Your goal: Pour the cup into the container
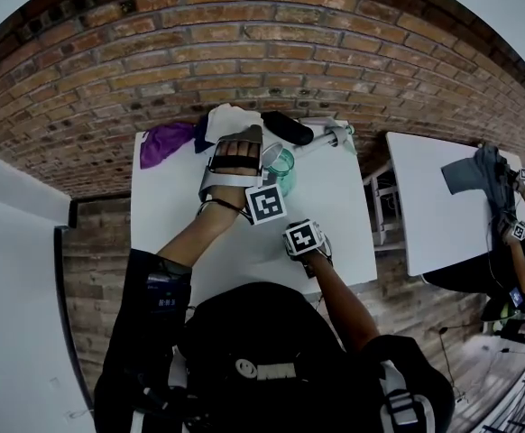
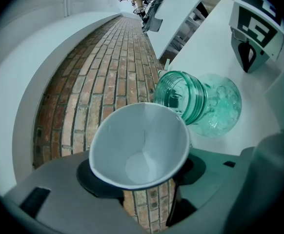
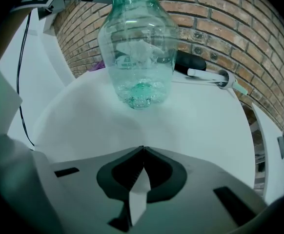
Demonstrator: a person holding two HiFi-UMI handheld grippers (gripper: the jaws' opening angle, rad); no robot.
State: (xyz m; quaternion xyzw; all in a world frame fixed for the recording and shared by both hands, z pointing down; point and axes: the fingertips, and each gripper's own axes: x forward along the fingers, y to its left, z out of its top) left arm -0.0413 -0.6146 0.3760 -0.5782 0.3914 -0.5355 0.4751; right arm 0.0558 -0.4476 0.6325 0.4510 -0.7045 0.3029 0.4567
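Two hand-held grippers were in play. The left hand-held gripper pinched a white paper cup by its wall, one jaw on either side. The cup was tipped over, its rim just beside the threaded mouth of the green see-through container. Nothing showed inside the cup but its bare white bottom. The right hand-held gripper was pressed together with nothing between its jaws, hanging over the worktop near the container's foot. The container stood upright on that worktop.

The cup looked light and thin-walled, so a hard squeeze would probably buckle it. A hold low on the wall, where the base stiffens it, seemed safest. The container looked light too, and slick. A nudge from the rim might shift it, so its neck seemed the place to steady it.

By count: one cup, one container, one purple cloth at the far edge, and a second worktop off to the right.
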